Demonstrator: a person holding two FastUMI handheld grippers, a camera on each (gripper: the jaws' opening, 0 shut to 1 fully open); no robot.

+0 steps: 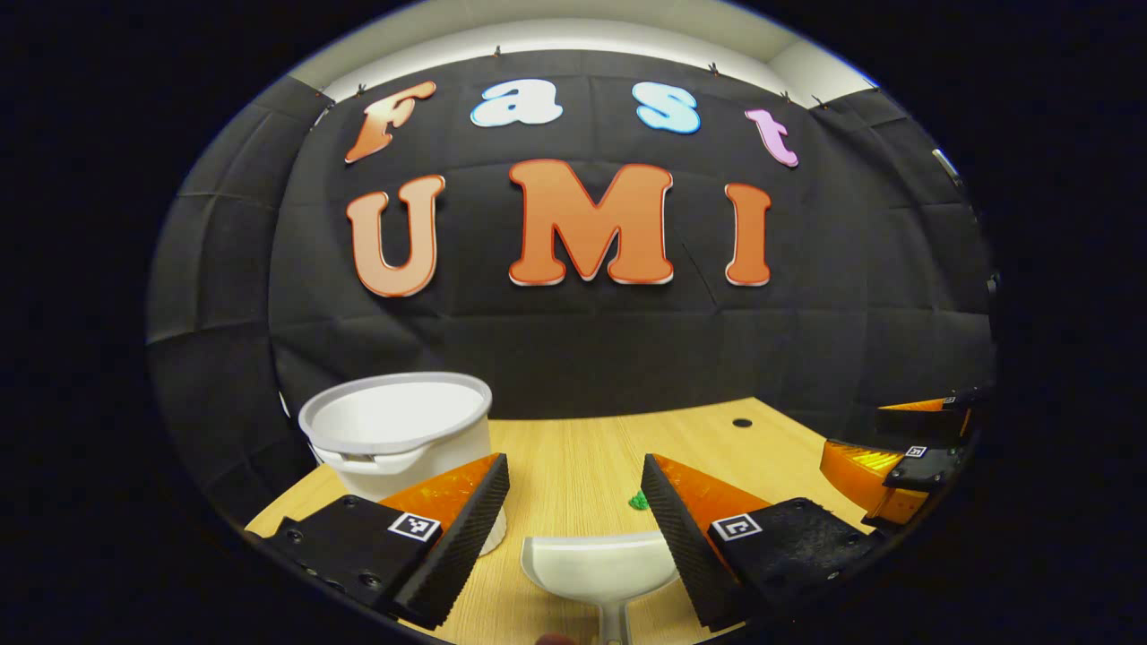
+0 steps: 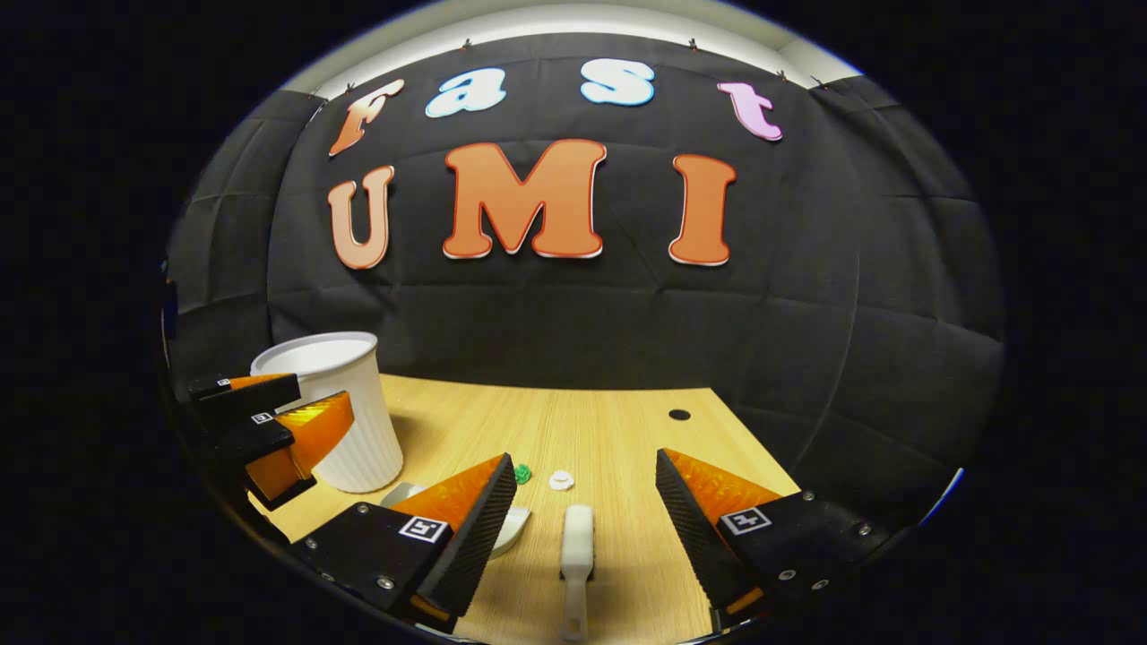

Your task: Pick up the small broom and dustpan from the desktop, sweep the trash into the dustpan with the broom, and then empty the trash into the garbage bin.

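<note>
In the left gripper view, the left gripper (image 1: 575,502) hangs above the tabletop (image 1: 573,452) with its fingers spread wide and nothing between them. Directly below the gap lies the white dustpan (image 1: 599,566), its scoop facing away and its handle running toward the lower edge. Just past the dustpan, near the right finger, sits a small green scrap (image 1: 638,501). To the left, partly behind the left finger, stands the white garbage bin (image 1: 399,430). At the far right edge the right gripper (image 1: 905,457) shows, well apart from the dustpan.

In the right gripper view, the right gripper (image 2: 584,506) is likewise wide apart and empty. Between its fingers lies the small white broom (image 2: 576,546), lengthwise on the wood. Beyond it rest a white scrap (image 2: 562,481) and the green scrap (image 2: 522,472), near each other. The dustpan (image 2: 511,528) peeks out beside the left finger. The garbage bin (image 2: 345,421) stands at the left, with the left gripper (image 2: 269,430) in front of it.
</note>
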